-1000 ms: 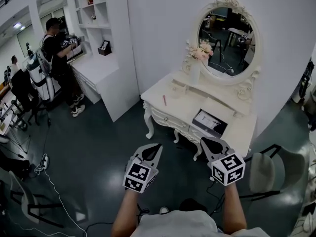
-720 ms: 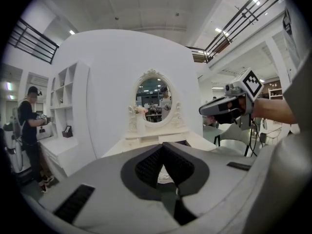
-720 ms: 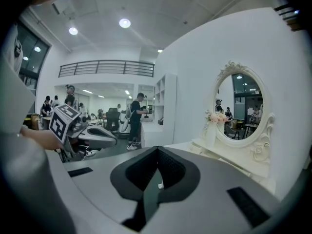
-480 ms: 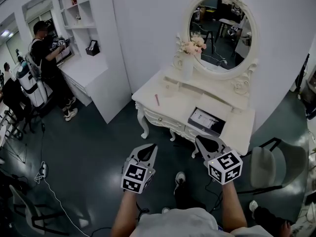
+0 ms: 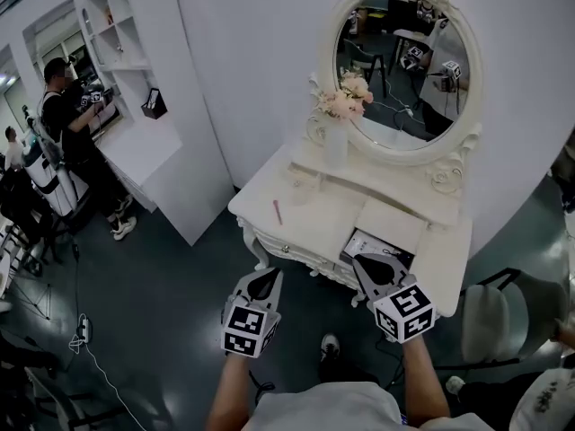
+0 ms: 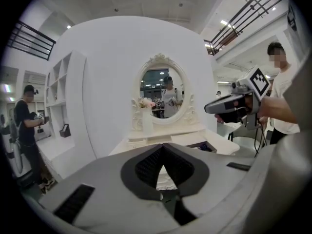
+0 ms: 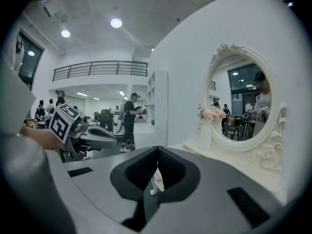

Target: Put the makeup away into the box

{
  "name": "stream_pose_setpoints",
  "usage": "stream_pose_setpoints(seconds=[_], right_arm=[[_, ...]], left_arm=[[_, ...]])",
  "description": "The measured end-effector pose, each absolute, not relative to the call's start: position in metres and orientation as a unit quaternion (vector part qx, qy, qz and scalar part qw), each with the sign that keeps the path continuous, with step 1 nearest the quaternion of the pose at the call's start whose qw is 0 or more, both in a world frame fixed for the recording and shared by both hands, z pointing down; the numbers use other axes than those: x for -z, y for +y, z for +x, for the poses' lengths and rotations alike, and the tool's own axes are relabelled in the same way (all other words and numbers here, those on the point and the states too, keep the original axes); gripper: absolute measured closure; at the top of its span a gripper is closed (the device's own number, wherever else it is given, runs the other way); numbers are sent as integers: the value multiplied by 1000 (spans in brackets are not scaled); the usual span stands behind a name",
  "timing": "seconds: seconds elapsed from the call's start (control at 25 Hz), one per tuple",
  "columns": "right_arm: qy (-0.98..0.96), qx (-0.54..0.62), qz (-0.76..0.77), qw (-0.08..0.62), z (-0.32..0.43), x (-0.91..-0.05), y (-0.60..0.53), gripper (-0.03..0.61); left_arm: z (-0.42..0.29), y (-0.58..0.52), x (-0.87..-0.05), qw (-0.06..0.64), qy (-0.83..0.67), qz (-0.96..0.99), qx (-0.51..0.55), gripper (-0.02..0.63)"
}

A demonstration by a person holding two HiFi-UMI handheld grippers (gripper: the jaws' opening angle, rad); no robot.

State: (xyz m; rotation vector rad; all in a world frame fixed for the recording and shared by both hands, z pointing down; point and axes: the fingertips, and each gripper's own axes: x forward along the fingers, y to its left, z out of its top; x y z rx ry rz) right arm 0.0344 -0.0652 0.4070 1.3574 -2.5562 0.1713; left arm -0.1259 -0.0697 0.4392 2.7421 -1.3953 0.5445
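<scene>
A white dressing table (image 5: 314, 209) stands ahead of me. On its top lies a thin pink makeup stick (image 5: 277, 211). An open box (image 5: 377, 243) with a dark inside sits at the table's front right; it also shows in the left gripper view as the box (image 6: 204, 146). My left gripper (image 5: 267, 277) (image 6: 163, 148) hangs over the floor short of the table's front edge, shut and empty. The right gripper (image 5: 374, 264) (image 7: 157, 151) is level with it, its tips just short of the box, jaws together with nothing in them.
An oval mirror (image 5: 404, 57) and a vase of pink flowers (image 5: 340, 106) stand at the back of the table. A grey chair (image 5: 490, 317) is at the right. A person (image 5: 67, 115) stands by a white counter (image 5: 135, 146) far left.
Both grippers and my view have moved forward toward the dressing table, which now looks larger and closer. The right gripper's tips have come up near the box. Jaws stay shut.
</scene>
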Motion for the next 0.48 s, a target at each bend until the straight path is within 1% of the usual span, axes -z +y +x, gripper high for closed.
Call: stream_pose_setpoints(seconds=[0.48], right_arm=[[-880,-74,451,127,52,-414,-164,577]], left_arm=[[-114,-172,-450,40,-475,857,-196,618]])
